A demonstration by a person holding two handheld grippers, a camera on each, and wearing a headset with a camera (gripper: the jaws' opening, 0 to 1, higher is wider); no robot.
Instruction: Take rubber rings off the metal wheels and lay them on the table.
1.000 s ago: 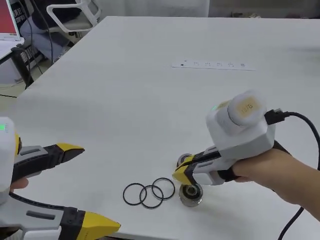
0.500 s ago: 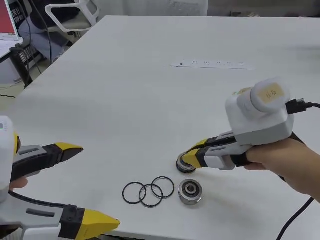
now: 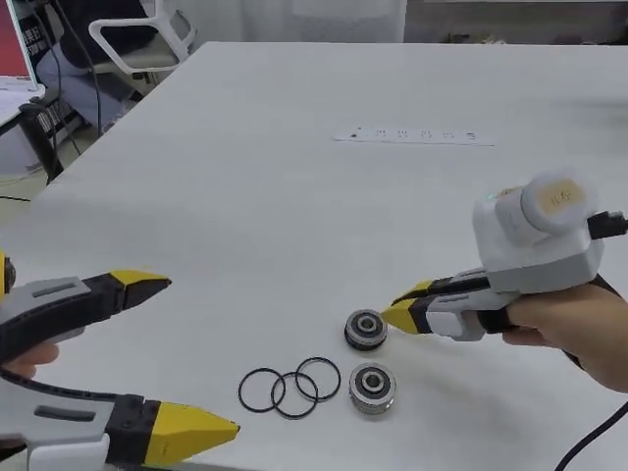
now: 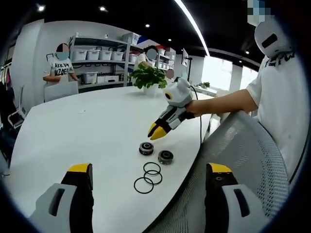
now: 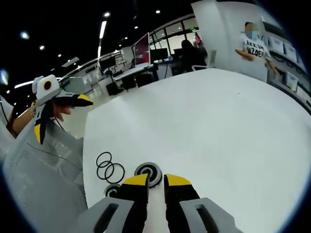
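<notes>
Two small metal wheels lie flat near the table's front edge: the farther wheel (image 3: 365, 330) (image 4: 146, 148) (image 5: 148, 173) has a dark rim, the nearer wheel (image 3: 373, 387) (image 4: 165, 157) looks more silvery. Three black rubber rings (image 3: 289, 385) (image 4: 148, 175) (image 5: 108, 167) lie overlapping just left of them. My right gripper (image 3: 400, 315) (image 5: 156, 182) (image 4: 158, 130) is shut and holds nothing, its tips a short way right of the farther wheel. My left gripper (image 3: 201, 356) (image 4: 149, 168) (image 5: 60, 116) stands wide open at the near left, apart from the rings.
A white strip with small markings (image 3: 412, 135) lies mid-table. An office chair (image 3: 137, 39) stands beyond the far left corner, a mesh chair back (image 4: 233, 145) beside the near edge. The white table (image 3: 294, 196) stretches far back. People stand by shelves in the background.
My right gripper has drawn back to the right, from over the wheels to just off the farther one, which now shows fully. Left gripper, rings and wheels stay put.
</notes>
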